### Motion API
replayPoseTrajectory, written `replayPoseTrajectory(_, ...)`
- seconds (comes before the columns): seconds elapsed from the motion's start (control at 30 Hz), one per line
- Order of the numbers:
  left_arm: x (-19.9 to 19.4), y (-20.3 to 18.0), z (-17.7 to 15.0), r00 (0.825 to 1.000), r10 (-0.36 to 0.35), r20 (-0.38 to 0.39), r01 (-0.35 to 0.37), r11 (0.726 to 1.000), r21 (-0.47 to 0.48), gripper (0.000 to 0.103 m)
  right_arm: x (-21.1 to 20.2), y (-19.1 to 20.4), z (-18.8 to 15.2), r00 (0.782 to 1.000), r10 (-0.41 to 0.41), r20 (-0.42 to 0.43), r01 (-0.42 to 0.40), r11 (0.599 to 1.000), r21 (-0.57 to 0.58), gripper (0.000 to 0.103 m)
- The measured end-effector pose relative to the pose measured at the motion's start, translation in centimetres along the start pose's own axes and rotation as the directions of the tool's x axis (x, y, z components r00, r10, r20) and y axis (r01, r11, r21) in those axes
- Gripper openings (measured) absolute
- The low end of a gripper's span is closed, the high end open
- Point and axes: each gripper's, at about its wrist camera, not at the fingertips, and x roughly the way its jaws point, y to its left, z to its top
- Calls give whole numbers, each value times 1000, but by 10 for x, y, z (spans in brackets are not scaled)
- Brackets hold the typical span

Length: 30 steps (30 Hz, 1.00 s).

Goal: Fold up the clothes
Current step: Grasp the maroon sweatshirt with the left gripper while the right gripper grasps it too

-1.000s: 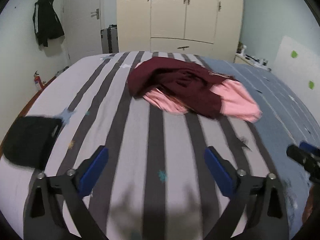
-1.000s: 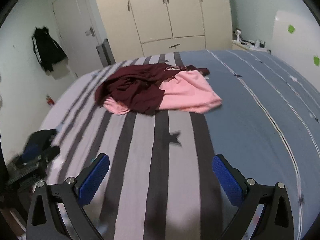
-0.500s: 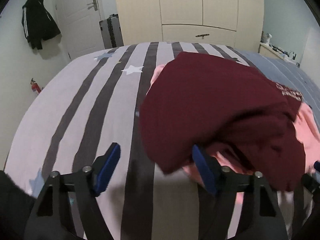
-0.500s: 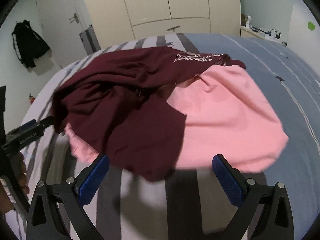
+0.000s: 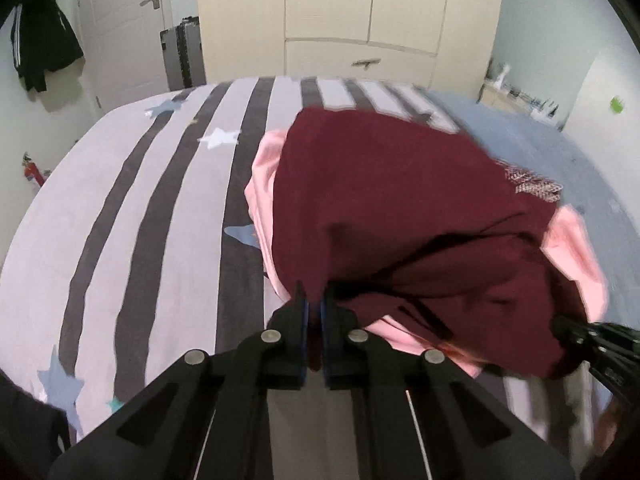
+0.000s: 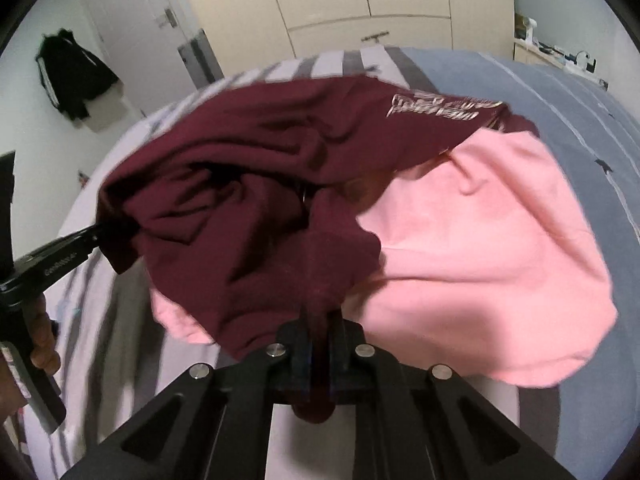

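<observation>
A maroon shirt (image 5: 400, 208) with a printed logo lies crumpled on top of a pink garment (image 5: 576, 252) on the bed. My left gripper (image 5: 314, 300) is shut on the maroon shirt's near left edge. My right gripper (image 6: 318, 316) is shut on the maroon shirt (image 6: 248, 208) at its near lower edge, with cloth hanging out below the fingers. The pink garment (image 6: 480, 272) spreads to the right under it. The left gripper also shows in the right wrist view (image 6: 104, 236), pinching the shirt's left corner.
The bed has a grey-and-dark striped cover (image 5: 140, 208) on the left and a blue cover (image 6: 560, 104) on the right. A cream wardrobe (image 5: 352, 16), a door and a suitcase (image 5: 184, 56) stand beyond. A black jacket (image 5: 40, 48) hangs on the left wall.
Both grippers moved forward from the bare near bed to the clothes pile and went from open to shut on the maroon shirt.
</observation>
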Motion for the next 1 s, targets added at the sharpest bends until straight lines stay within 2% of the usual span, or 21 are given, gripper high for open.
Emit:
replayPoseTrajectory(0.1, -48, 2, -12, 997, -72, 26, 72, 997, -6, 2, -41, -16, -17, 998, 45, 39, -46, 998, 32, 4)
replayPoseTrajectory(0.13, -70, 0, -25, 995, -98, 30, 98, 995, -9, 2, -56, -22, -24, 997, 59, 48, -61, 997, 43, 4)
replayPoseTrajectory(0.27, -131, -16, -87, 985, -171, -35, 171, 985, -13, 2, -116, -40, -68, 996, 75, 50, -78, 995, 56, 4)
replayPoseTrajectory(0.33, -164, -24, -131, 974, -206, -91, 203, 978, -44, 2, -148, -48, -98, 996, 84, 23, -85, 994, 68, 4)
replayPoseTrajectory(0.43, -208, -38, -192, 963, -212, -168, 203, 977, -67, 2, -191, -59, -156, 994, 89, -61, -85, 994, 71, 4)
replayPoseTrajectory(0.5, -236, -47, -240, 943, -224, -246, 200, 972, -120, 2, -215, -63, -198, 988, 82, -130, -75, 995, 60, 4)
replayPoseTrajectory(0.6, -269, -62, -300, 917, -213, -337, 171, 974, -152, 2, -255, -69, -264, 966, 63, -251, -54, 998, 44, 4)
replayPoseTrajectory(0.73, -306, -84, -372, 880, -184, -438, 123, 979, -162, 2, -282, -76, -321, 933, 42, -358, -30, 999, 38, 5)
replayPoseTrajectory(0.8, -318, -88, -375, 894, -163, -418, 107, 982, -155, 2, -291, -77, -343, 921, 22, -390, -19, 1000, 13, 8)
replayPoseTrajectory(0.83, -323, -89, -375, 901, -155, -404, 98, 983, -157, 3, -296, -76, -348, 923, 4, -386, -6, 1000, -5, 15)
replayPoseTrajectory(0.87, -328, -89, -373, 909, -146, -389, 90, 983, -159, 4, -302, -76, -349, 927, -11, -374, 6, 1000, -15, 17)
replayPoseTrajectory(0.97, -337, -84, -355, 939, -115, -324, 67, 986, -153, 17, -323, -79, -343, 947, -44, -319, 37, 999, -28, 21)
replayPoseTrajectory(1.0, -340, -83, -349, 948, -104, -302, 60, 987, -152, 24, -331, -81, -336, 956, -51, -290, 44, 999, -30, 25)
